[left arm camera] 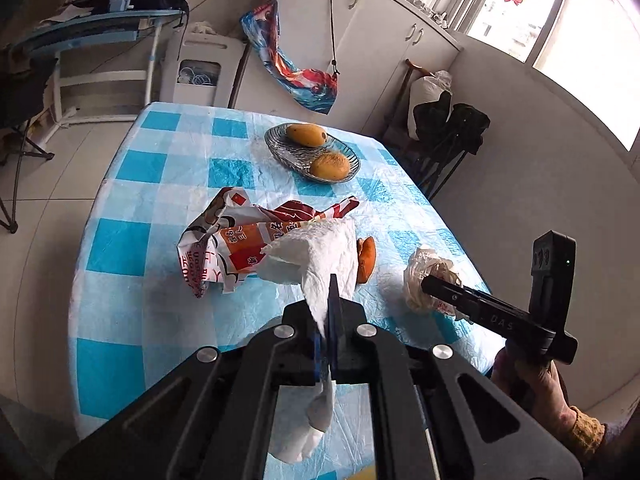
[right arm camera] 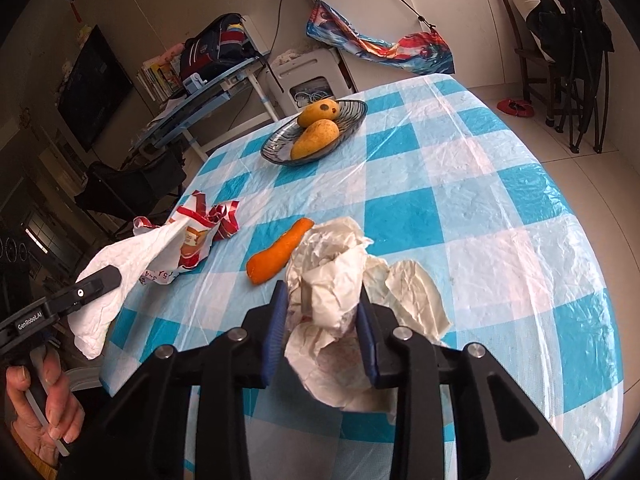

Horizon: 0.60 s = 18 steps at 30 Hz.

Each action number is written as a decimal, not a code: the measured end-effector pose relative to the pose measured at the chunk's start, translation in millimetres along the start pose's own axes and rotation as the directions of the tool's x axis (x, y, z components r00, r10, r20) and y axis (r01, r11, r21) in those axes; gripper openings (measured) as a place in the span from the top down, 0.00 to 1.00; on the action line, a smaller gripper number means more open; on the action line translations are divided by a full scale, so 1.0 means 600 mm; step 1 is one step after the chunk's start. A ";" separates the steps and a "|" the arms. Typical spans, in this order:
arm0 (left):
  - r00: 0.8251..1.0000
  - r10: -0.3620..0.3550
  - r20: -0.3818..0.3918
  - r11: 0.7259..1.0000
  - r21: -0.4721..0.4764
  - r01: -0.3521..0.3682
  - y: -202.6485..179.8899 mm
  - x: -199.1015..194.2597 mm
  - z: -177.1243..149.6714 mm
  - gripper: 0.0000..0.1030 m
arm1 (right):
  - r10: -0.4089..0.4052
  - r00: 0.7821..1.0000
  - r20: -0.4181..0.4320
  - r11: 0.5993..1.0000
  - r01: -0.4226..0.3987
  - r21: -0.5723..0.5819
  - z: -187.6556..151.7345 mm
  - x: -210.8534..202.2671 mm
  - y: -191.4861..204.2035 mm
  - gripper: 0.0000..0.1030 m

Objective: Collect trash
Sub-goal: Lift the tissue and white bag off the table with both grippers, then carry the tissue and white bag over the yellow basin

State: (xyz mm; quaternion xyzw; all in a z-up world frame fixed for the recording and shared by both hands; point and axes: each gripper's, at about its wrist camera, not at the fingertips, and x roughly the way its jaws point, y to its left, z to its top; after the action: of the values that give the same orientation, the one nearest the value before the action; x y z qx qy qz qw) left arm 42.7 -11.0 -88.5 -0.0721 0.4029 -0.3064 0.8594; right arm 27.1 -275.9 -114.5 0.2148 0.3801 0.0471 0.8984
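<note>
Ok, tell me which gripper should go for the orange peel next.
Neither is free, but the right gripper, shut on crumpled paper, sits beside the orange peel. The left gripper holds a napkin.

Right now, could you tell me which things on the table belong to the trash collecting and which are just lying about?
Part of the job:
- white paper towel, pinched in the left gripper
- crumpled wrapper paper, between the right gripper jaws
- snack bag
- orange peel

Just lying about:
- glass dish
- two mangoes
</note>
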 end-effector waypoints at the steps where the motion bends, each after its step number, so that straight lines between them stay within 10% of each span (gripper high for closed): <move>1: 1.000 0.002 0.008 1.000 0.005 -0.002 -0.002 -0.008 0.000 0.96 | 0.005 1.000 0.004 1.000 -0.005 -0.004 0.000 -0.004 0.003 0.68; 18: 0.972 0.219 0.091 0.964 0.137 -0.230 -0.059 -0.068 -0.074 0.96 | 0.048 0.996 0.079 0.999 -0.047 -0.020 -0.040 -0.073 0.023 0.68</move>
State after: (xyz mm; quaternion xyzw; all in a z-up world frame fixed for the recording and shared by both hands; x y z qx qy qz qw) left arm -26.5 -10.2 -78.2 0.0258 0.3523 -0.2331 0.9061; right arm -19.9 -266.0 -94.5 0.2175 0.3386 0.0633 0.9133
